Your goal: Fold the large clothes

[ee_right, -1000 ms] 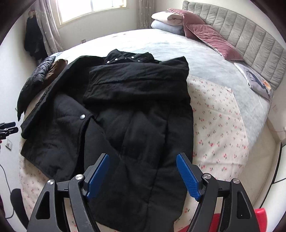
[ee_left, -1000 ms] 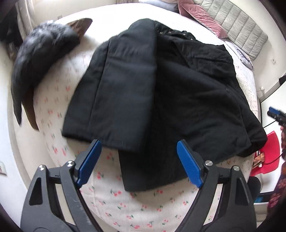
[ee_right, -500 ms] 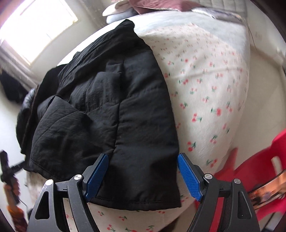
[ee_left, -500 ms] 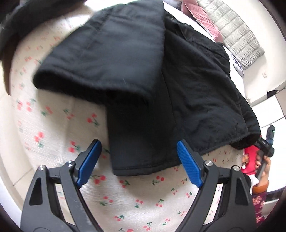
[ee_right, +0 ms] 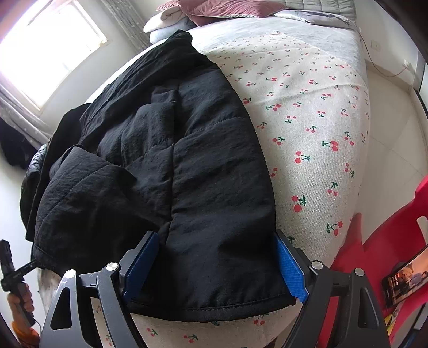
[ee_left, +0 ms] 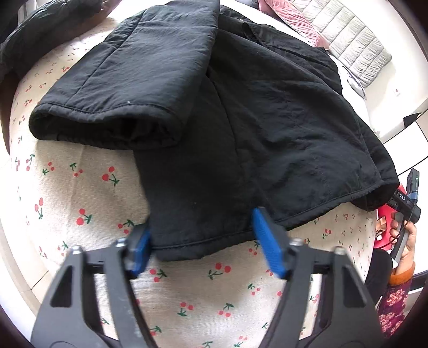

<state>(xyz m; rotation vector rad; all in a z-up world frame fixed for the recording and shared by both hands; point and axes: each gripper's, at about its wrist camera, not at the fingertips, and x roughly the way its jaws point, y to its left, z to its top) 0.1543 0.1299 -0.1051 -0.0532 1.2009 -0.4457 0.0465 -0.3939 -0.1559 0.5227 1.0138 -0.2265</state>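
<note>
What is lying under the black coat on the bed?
Under the black coat lies the cherry-print sheet, showing around its hem. A folded sleeve rests on top. Whatever lies beneath the coat's middle is covered.

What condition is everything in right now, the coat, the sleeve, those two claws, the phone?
Black coat: lying flat on the cherry-print sheet, partly folded.
Sleeve: folded across the coat's body, cuff open toward the camera.
Left claw: open, straddling the coat's bottom hem.
Right claw: open, fingers on either side of the coat's hem corner.
Pillows: stacked at the head of the bed.
Phone: screen lit.
</note>
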